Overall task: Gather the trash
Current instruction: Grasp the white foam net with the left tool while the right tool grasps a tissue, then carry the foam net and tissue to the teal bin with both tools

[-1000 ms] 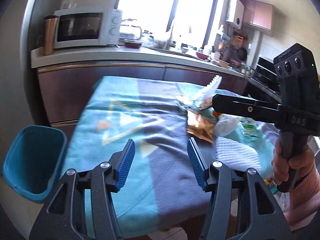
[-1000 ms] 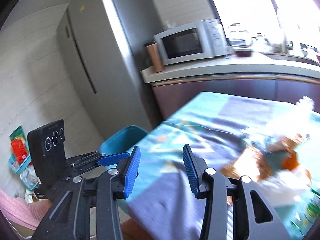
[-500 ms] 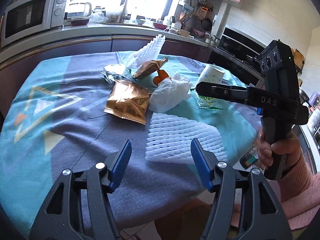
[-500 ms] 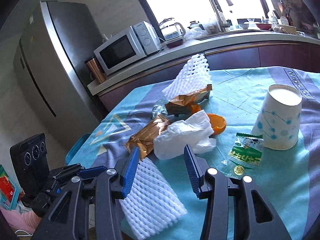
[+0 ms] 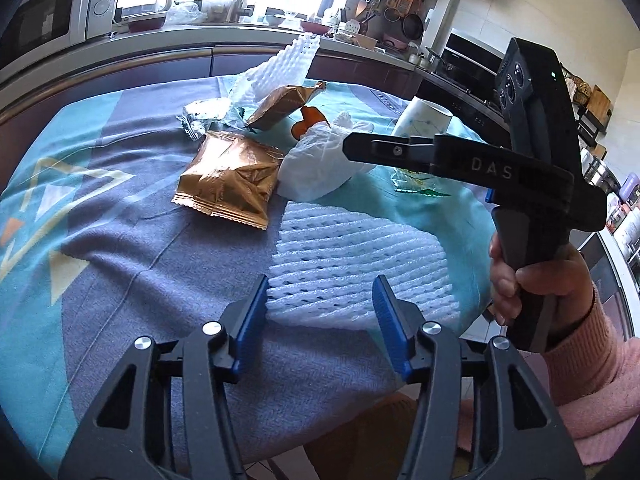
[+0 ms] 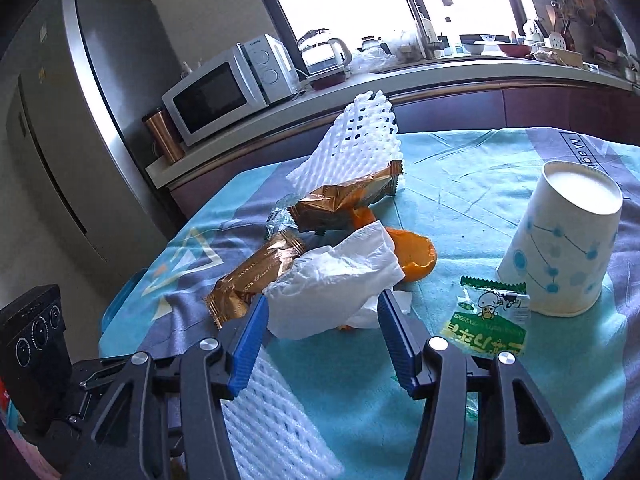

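A pile of trash lies on the blue-patterned tablecloth (image 5: 120, 240). My left gripper (image 5: 320, 312) hangs over the near edge of a flat white foam net (image 5: 352, 256). Its jaws are closing, the net's edge lies between the tips, and the pads are not pressing on it. My right gripper (image 6: 322, 320) straddles a crumpled white tissue (image 6: 332, 280); its jaws are opening and stand clear of the tissue. From the side, the right gripper (image 5: 350, 148) hovers above the tissue (image 5: 312, 172). Beside it lie two gold snack wrappers (image 5: 228, 180) (image 6: 344, 200) and orange peel (image 6: 416, 256).
An upside-down paper cup (image 6: 560, 240) and a green sweet wrapper (image 6: 488, 316) sit to the right. A second foam net (image 6: 360, 140) stands behind the pile, with a silver wrapper (image 5: 200, 116) nearby. Behind are a counter with a microwave (image 6: 224, 88) and a fridge (image 6: 80, 120).
Both views swung from the table's left side and the blue bin onto the trash pile. Both grippers came lower and closer. The left jaws narrowed and the right jaws widened.
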Demonstrator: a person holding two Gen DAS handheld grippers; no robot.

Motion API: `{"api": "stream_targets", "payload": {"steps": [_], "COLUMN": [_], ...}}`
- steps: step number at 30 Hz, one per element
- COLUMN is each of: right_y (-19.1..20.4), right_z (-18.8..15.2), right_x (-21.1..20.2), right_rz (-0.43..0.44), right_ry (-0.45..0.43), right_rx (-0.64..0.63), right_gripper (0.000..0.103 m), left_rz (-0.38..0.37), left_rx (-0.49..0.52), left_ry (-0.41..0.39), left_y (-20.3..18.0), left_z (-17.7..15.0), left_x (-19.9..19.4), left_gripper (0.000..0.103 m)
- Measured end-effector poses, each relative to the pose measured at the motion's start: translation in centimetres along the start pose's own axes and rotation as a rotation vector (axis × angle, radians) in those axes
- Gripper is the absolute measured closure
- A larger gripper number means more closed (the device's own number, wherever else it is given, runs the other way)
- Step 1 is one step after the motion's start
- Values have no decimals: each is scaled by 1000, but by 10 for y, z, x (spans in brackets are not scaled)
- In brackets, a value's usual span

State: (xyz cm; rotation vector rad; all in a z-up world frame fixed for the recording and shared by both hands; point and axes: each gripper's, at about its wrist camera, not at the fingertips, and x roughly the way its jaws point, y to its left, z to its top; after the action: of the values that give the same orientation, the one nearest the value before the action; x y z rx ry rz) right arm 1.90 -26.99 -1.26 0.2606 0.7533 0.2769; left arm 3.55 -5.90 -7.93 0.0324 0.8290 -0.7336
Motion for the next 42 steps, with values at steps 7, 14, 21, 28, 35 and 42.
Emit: {"api": "stream_targets", "payload": {"steps": [7,14,21,28,35,42], "right_y": [-6,-12,-5,9,29,45], "right_z": [0,-1,2,8,10,13], "right_x": [9,0,-20,-33,-32,-22], "right_rz": [-14,10,79,139,191,233], "right_ry": [24,-1,-38,-59,-55,-37], "right_rx": [39,67,65,47,12,-14], "right_gripper": [65,94,96,96,96,96], "left_rz": [12,7,22,43,82,142], "left_rx": [-11,-33,-40,-63,-89,-122], "left_ry": [-9,-33,-85,-136,-209,-268], "left_y": [3,7,10,20,32,49], "left_z": [-3,-6,-8,-11,-13,-15], "left_x": [-6,-19,-42,-70,-105,-134], "left_gripper": [78,89,91,93,94,94]}}
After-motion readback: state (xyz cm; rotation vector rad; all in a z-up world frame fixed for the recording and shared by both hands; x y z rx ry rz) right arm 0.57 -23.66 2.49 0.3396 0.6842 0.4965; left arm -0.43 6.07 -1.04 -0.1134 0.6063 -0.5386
